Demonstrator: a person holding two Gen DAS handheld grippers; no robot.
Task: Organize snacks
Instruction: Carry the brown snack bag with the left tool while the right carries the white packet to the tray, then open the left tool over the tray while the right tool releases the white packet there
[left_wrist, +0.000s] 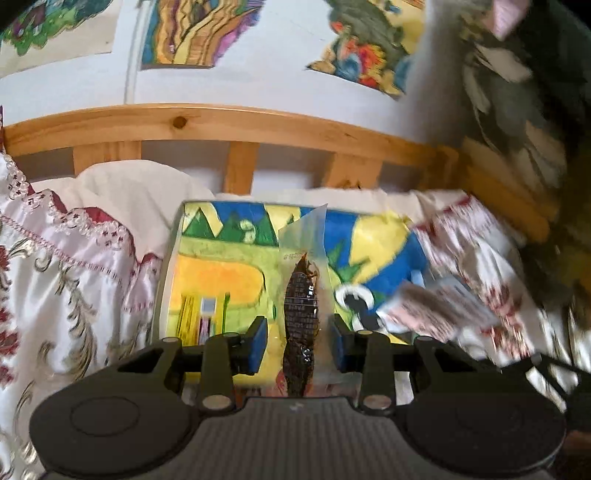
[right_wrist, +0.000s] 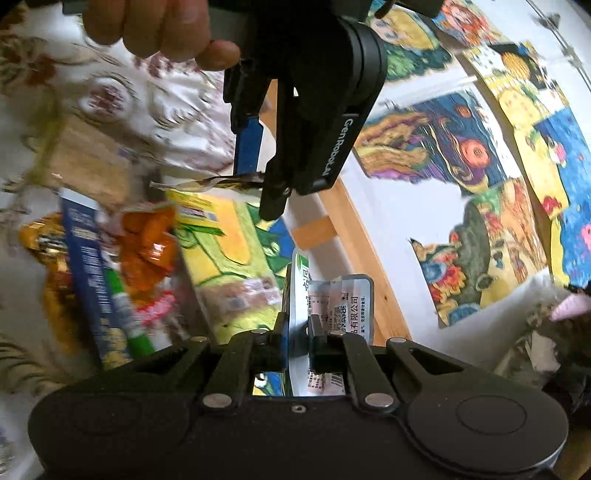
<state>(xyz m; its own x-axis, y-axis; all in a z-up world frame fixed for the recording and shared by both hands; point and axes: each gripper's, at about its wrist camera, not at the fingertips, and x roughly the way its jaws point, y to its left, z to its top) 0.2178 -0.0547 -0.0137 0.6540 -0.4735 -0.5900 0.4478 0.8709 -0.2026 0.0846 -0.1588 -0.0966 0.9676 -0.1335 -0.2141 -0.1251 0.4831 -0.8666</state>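
Both grippers are clamped on packets: the left gripper (left_wrist: 299, 345) holds a clear dark-snack pouch (left_wrist: 301, 295) upright above the painted box (left_wrist: 221, 266) straight ahead, while the right gripper (right_wrist: 297, 341) pinches a silver sachet (right_wrist: 332, 306) beside it.

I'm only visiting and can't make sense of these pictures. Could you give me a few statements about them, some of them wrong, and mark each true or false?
1. The right gripper is shut on a silvery snack packet. True.
2. The left gripper has nothing between its fingers. False: it holds a clear packet with a dark snack inside.
3. A painted board lies beneath both grippers. True.
4. The wall behind is bare. False: colourful drawings hang on it.
5. An orange snack bag lies on the bedding. True.
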